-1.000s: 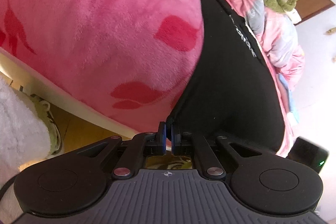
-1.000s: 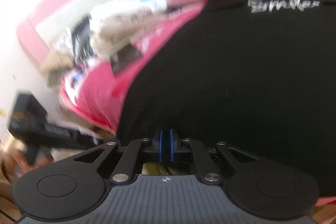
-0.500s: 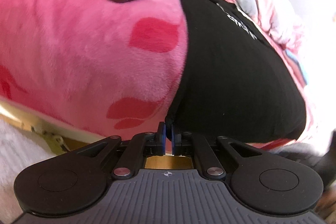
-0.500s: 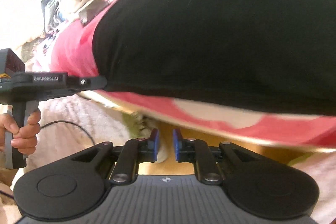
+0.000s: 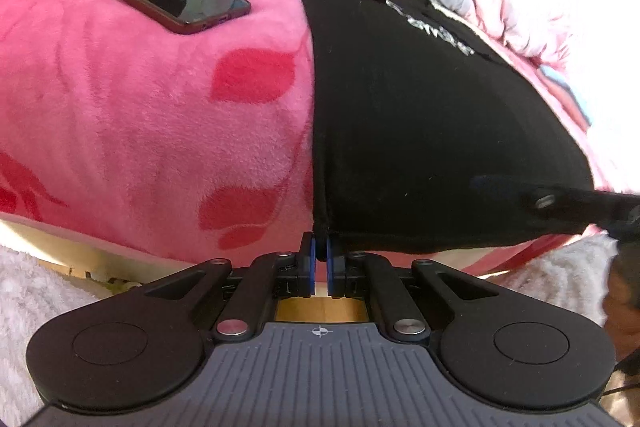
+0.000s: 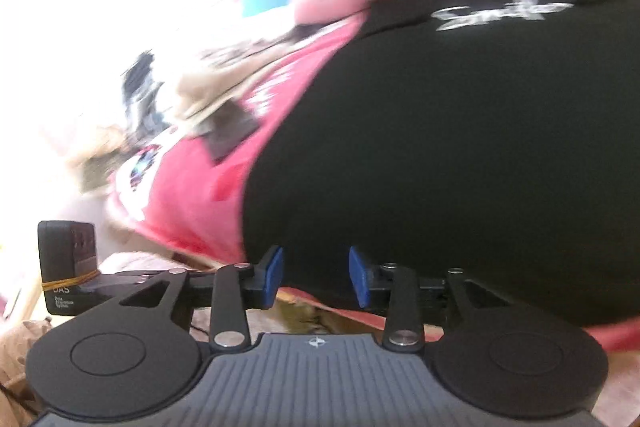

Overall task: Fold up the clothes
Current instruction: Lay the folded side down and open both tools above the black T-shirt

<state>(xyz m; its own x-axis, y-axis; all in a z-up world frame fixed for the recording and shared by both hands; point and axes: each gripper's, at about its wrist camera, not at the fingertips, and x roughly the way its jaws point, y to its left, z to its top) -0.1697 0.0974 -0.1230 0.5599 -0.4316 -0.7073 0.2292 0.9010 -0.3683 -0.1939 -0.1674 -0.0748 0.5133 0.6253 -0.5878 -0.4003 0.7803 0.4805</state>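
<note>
**Two wrist views, close over the bed edge**

Each fisheye sits just behind its own jaws, angled down and very near. Both share the black garment [image 5: 432, 131] on the pink blanket [image 5: 140, 115]; the left view frames its left edge, the right view its near hem.

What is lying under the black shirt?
The black shirt lies on a pink fleece blanket with red patches. What the blanket itself covers cannot be seen.

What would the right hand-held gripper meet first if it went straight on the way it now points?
Probably the black garment. The right hand-held gripper has its jaws opening with nothing pressed between them, and the garment's near hem lies right ahead on the pink blanket. Blur makes depth uncertain.
</note>
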